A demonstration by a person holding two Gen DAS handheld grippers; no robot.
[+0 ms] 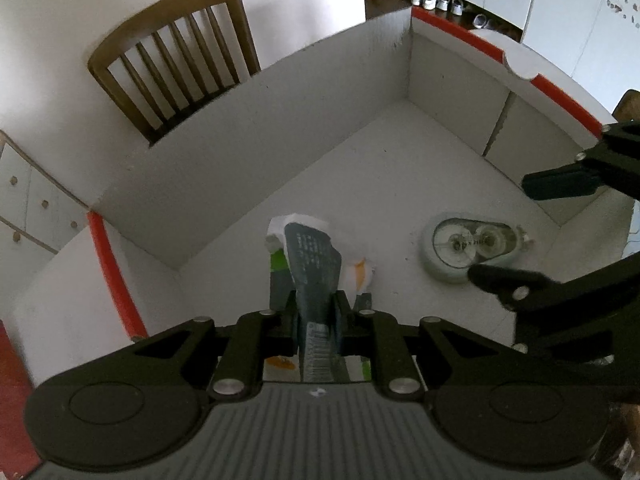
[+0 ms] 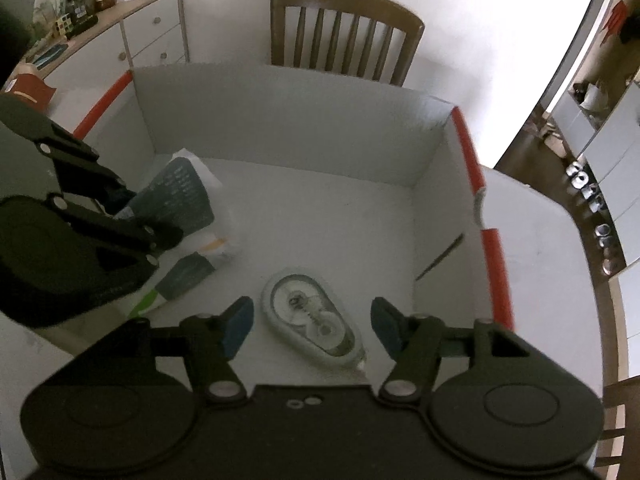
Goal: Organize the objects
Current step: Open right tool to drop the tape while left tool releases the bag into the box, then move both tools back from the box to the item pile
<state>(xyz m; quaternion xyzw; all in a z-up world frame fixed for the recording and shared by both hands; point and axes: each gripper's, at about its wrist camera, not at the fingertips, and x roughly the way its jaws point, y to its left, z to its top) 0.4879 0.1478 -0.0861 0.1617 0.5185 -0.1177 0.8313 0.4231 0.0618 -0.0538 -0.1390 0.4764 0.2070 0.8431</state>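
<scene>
Cardboard box [image 2: 280,132], white inside with red-edged flaps, fills your view below a brown slatted wooden chair [image 2: 344,28] at twelve o'clock. Your left gripper [image 1: 316,312] is clamped on a crumpled grey-and-white paper packet [image 1: 312,256]. Your right gripper [image 2: 310,322] stands open around, not touching, an oval clear plastic correction-tape dispenser [image 2: 312,316] lying on the box floor at six o'clock.

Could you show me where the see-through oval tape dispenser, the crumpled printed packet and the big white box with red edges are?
Clear oval tape dispenser [image 2: 310,322]: right wrist view, on its transparent body.
Crumpled grey-and-white printed packet [image 1: 314,258]: left wrist view, on its grey printed panel.
White cardboard box with red edges [image 2: 288,136]: right wrist view, on its far inner wall.
</scene>
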